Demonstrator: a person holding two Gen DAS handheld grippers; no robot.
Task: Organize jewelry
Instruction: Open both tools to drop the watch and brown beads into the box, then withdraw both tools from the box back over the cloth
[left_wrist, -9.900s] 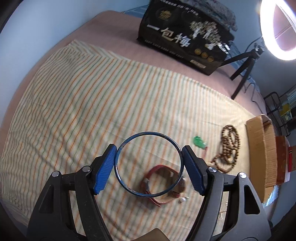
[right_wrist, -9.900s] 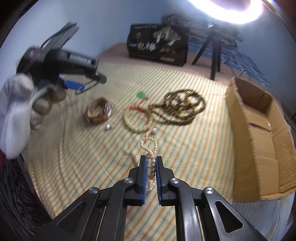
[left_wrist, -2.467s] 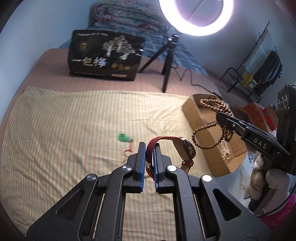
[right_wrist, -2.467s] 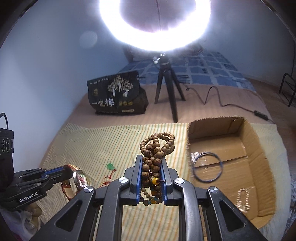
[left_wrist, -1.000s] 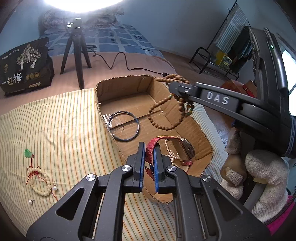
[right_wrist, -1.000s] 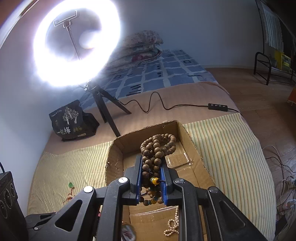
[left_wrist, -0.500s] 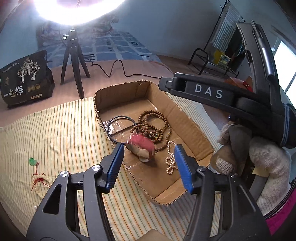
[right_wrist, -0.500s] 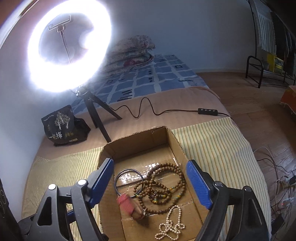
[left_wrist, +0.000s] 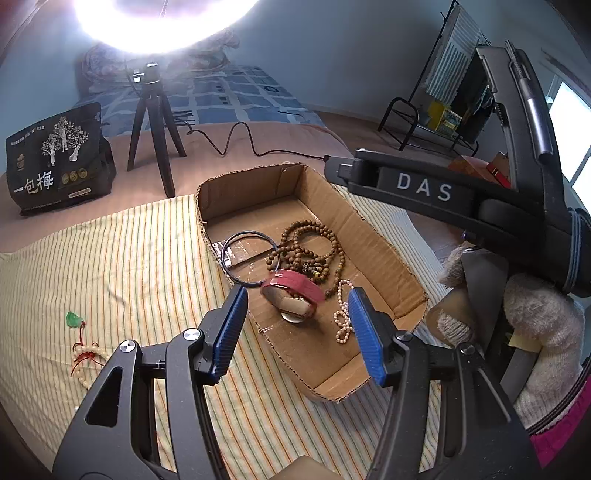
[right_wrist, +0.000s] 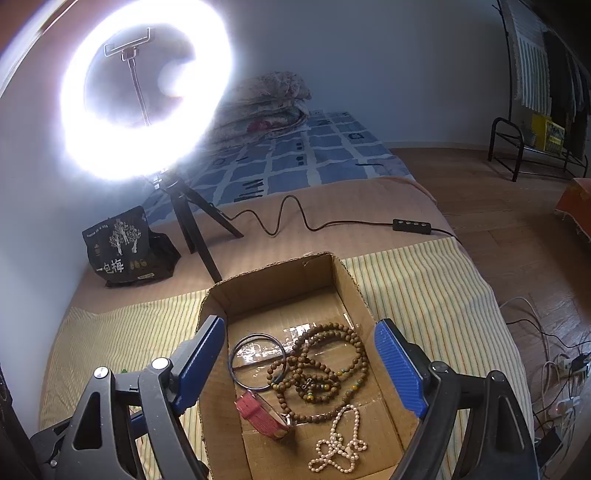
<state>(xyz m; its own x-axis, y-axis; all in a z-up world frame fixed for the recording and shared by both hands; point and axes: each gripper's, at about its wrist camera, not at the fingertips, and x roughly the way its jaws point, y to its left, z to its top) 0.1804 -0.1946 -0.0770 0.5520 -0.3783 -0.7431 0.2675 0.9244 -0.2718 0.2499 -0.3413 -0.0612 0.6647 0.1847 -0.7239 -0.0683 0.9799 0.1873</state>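
Striped cloth (left_wrist: 129, 266), cardboard box (right_wrist: 354, 291), red watch (right_wrist: 263, 415) on edge inside.

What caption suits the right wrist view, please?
Open right gripper above cardboard box holding bangle, wooden beads, watch, pearls.

Black UMI grippers, blue ribbed pads, gloved hand.
Left gripper (left_wrist: 295, 328): black plastic linkage arms, silver screws at the pivots, blue ribbed fingers (left_wrist: 228, 334). Right gripper (right_wrist: 299, 365): same build; seen side-on from the left wrist view, body marked "DAS" in white. Hand (left_wrist: 532, 332) wears a beige knit glove, magenta sleeve at the cuff.
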